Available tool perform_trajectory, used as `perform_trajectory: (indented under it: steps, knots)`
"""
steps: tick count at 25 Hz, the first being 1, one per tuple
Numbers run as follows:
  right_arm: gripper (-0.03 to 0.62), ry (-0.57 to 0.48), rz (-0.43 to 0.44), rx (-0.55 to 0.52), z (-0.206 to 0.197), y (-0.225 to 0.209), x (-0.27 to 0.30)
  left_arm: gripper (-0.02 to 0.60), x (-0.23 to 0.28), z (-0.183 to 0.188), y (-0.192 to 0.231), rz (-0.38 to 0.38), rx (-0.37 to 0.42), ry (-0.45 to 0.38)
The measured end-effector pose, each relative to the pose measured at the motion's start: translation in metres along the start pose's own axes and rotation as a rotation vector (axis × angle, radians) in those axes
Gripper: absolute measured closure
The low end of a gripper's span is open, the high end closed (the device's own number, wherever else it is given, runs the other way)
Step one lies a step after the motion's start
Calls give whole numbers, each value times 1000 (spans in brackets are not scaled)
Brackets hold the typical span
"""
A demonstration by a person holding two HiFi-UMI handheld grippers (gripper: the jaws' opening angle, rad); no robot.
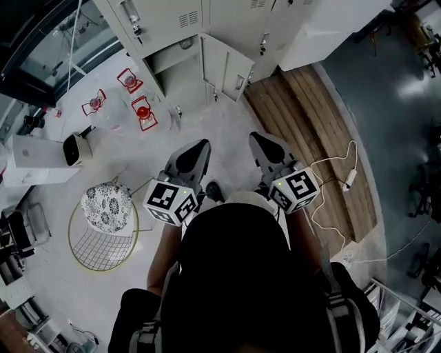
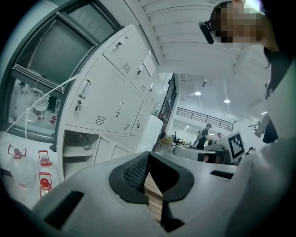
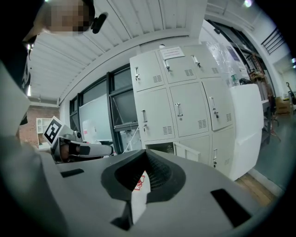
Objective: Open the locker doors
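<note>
A bank of pale grey lockers [image 1: 172, 21] stands ahead of me, also in the right gripper view [image 3: 180, 106] and the left gripper view [image 2: 115, 92]. One bottom door [image 1: 227, 67] hangs open, showing a shelf with a small object inside [image 1: 180, 49]; the other doors are closed. My left gripper [image 1: 200, 146] and right gripper [image 1: 258, 139] are held side by side, short of the lockers and apart from them. Both are shut, tips meeting, with nothing between them [image 2: 148, 155] [image 3: 147, 152].
A wire chair with a patterned cushion [image 1: 103, 220] stands at the left, near a white box [image 1: 34, 162] and several clear jugs with red tags [image 1: 141, 110]. A wooden platform [image 1: 317, 131] with a white cable [image 1: 337, 179] lies at the right. People stand far off [image 2: 203, 134].
</note>
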State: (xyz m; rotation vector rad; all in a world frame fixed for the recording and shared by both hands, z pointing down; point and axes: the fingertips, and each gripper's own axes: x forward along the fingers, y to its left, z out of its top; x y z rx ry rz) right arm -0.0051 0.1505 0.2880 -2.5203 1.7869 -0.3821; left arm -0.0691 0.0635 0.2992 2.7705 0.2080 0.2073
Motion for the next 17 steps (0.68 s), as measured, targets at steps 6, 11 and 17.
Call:
perform_trajectory:
  steps: [6,11,17]
  knots:
    - [589,-7,-6,2,-1,-2,-8,563,0,-4,-7,-1,9,4]
    - [589,-3,-5,-1,-3,-4,-11,563,3,-6,-10,-4,8,10]
    - [589,2,-14,12,-7,-2,-10,563,2,-8,-10,-11,12,21]
